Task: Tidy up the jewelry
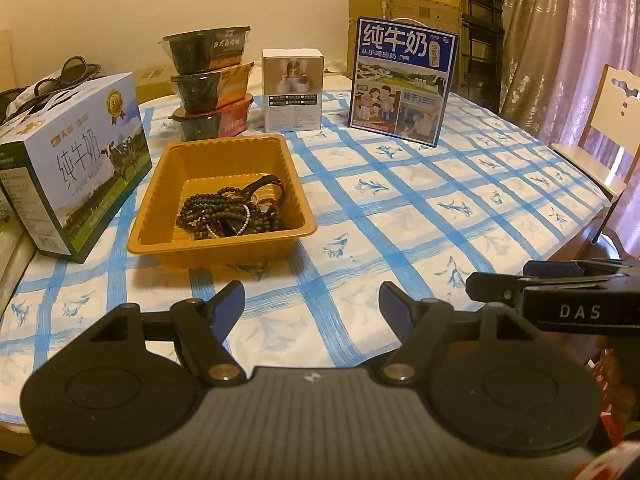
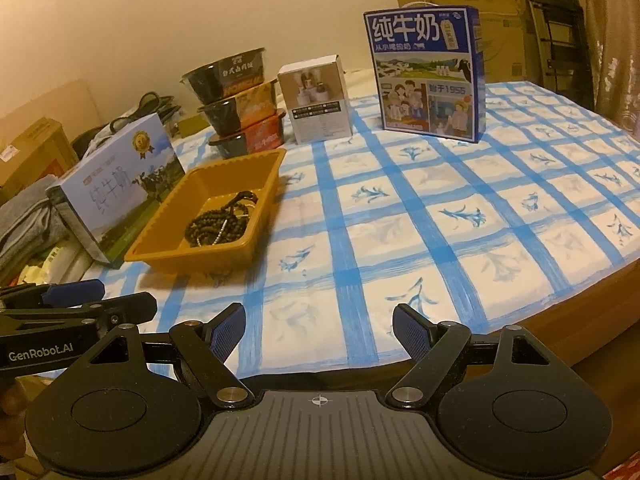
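Blue-checked floral tablecloth (image 1: 420,208) covers the table, which stands against a plain wall with cardboard boxes and a curtain behind. Both tools hang back over the near edge: the left gripper (image 1: 312,300) and the right gripper (image 2: 318,324) each stand with jaws spread wide and nothing between them, side by side and well short of the tray.

All the jewelry appears to be gathered in the orange plastic tray (image 1: 192,160), which sits just beside the pale milk carton (image 1: 80,172). Inside lies a tangled heap of dark bead strands (image 1: 224,212), with a thin string of small pale beads (image 1: 240,224) threaded through it and a black cord loop (image 1: 260,186) on top. No jewelry is visible on the cloth itself.

Judging by this, either the gathering step is finished or sorting out of the tray has not begun. A further move would call for reaching forward and down into the tray and pinching a single strand clear of the knot.

Behind the tray stand three stacked instant-meal bowls (image 1: 212,84), a small white product box (image 1: 294,92) and an upright blue milk box (image 1: 404,80).
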### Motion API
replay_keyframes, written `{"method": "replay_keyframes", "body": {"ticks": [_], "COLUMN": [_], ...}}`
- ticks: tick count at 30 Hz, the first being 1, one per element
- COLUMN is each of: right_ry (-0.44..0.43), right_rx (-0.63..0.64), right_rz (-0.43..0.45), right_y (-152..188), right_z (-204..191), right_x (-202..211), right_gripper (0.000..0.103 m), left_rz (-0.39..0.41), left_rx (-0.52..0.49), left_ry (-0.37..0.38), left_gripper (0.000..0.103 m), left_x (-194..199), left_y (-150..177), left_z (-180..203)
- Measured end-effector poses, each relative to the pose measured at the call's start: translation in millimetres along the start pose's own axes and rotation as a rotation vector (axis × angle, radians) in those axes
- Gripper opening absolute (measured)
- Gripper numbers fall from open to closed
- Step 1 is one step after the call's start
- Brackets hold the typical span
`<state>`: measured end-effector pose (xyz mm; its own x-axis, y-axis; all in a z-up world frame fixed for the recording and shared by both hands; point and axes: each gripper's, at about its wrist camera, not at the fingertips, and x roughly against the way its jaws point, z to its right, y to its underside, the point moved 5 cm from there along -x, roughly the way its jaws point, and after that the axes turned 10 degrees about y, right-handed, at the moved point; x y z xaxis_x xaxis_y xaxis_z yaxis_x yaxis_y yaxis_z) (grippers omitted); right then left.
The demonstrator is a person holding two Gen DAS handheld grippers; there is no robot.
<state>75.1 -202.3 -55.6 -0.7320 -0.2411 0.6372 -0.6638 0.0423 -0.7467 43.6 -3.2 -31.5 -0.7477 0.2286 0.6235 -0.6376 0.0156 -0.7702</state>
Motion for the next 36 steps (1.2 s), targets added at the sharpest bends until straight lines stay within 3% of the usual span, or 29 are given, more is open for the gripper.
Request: {"method": "replay_keyframes", "body": {"ticks": [36], "right_ry": [-0.005], "right_rx": [0.000], "right_rz": [0.006], "right_y": [-0.6], "right_z": [1.8], "right_x": [2.2], "right_gripper": [0.080], "left_rz": [0.003], "left_rx": [-0.006], "left_ry": [0.005], "left_gripper": [0.072], "left_x": [-1.8], "left_y": [1.2], "left_z": [5.7]}}
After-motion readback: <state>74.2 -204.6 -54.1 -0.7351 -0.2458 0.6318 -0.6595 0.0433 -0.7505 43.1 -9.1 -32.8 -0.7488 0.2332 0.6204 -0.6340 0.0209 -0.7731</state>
